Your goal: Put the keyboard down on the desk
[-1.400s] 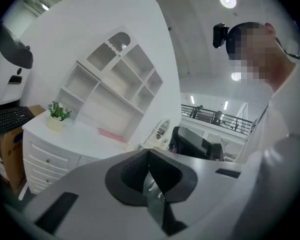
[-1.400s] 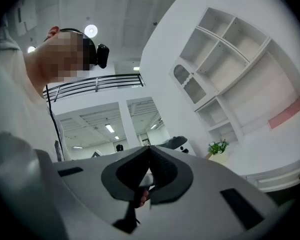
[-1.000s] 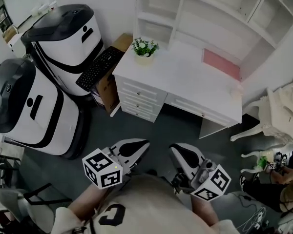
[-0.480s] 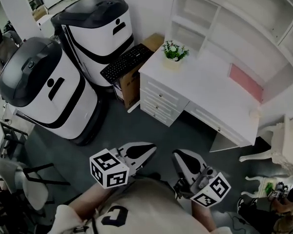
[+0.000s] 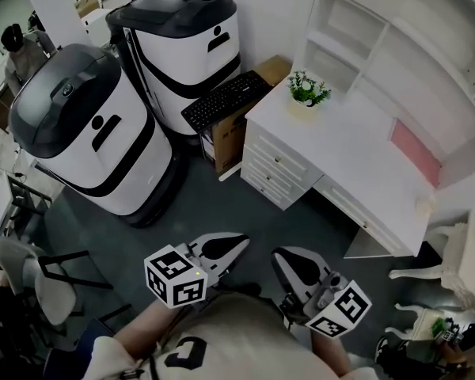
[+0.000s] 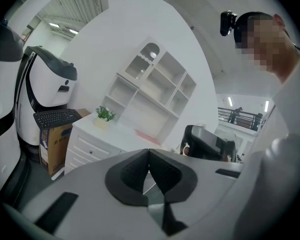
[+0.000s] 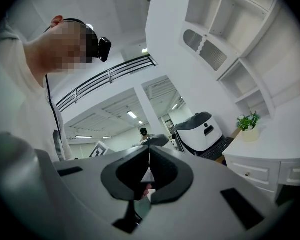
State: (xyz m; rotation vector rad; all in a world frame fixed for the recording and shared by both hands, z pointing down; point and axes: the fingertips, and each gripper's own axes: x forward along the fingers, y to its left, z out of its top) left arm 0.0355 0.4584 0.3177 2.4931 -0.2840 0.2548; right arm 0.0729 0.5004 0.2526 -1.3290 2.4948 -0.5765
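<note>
A black keyboard point(image 5: 226, 100) lies on a brown cardboard box point(image 5: 236, 125) between a white robot shell and the white desk point(image 5: 364, 153). It also shows in the left gripper view as the keyboard point(image 6: 56, 117) and, far off, in the right gripper view as the keyboard point(image 7: 215, 149). My left gripper point(image 5: 239, 245) and right gripper point(image 5: 279, 256) hang close to my chest, well short of the desk, both shut with nothing between the jaws.
Two large white-and-black robot shells point(image 5: 91, 133) stand left of the box. A small potted plant point(image 5: 307, 93) and a pink pad point(image 5: 416, 150) sit on the desk under a white shelf unit point(image 5: 396, 30). Chairs point(image 5: 28, 283) stand at the left.
The view has swung left and back: desk, box and shells slid rightward and downward in the frame. Both grippers stay shut and hold their place by my body.
</note>
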